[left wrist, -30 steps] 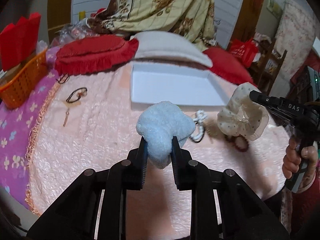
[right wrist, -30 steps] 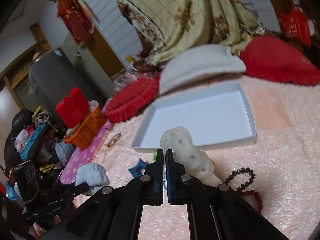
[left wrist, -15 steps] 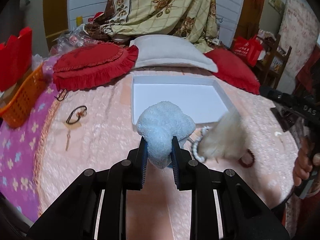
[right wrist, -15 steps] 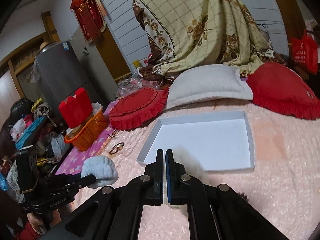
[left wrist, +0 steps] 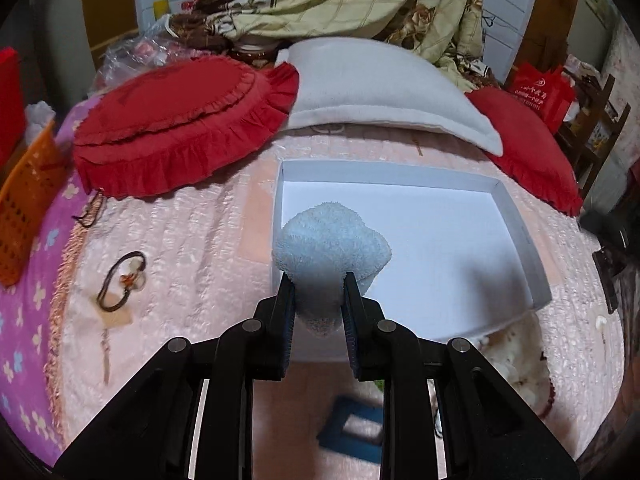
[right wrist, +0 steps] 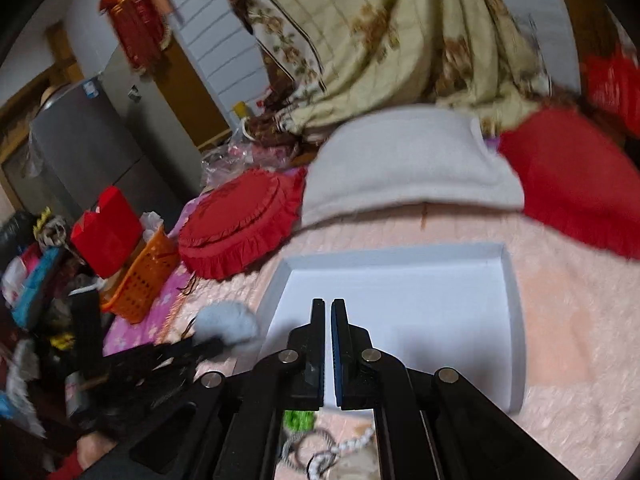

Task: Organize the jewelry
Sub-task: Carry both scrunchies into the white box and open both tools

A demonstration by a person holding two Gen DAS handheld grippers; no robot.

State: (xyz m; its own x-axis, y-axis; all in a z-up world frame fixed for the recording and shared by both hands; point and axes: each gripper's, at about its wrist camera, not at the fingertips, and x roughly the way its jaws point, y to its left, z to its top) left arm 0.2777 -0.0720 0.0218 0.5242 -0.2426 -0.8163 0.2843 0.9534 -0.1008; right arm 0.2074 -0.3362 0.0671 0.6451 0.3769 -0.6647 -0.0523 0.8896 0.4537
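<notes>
My left gripper [left wrist: 319,284] is shut on a fluffy light-blue scrunchie [left wrist: 332,240] and holds it over the near left corner of the white tray [left wrist: 516,216]. The scrunchie also shows in the right wrist view [right wrist: 226,326]. My right gripper [right wrist: 328,308] is shut, with nothing visible between its pads, above the tray's [right wrist: 512,280] near edge. A cream dotted scrunchie [left wrist: 516,356] lies on the pink blanket just below the tray's near right corner. A white bead bracelet [right wrist: 356,442] and dark hair ties [right wrist: 316,460] lie under the right gripper.
A brown hair tie with a flower charm [left wrist: 122,280] lies at left on the blanket. A blue square piece [left wrist: 352,432] lies near me. Red cushions [left wrist: 180,120], a white pillow [left wrist: 380,92] and an orange basket [left wrist: 24,208] ring the blanket.
Both grippers moved forward to the tray. The left still grips the blue scrunchie. The cream scrunchie, held by the right gripper a second ago, now lies on the blanket near the tray.
</notes>
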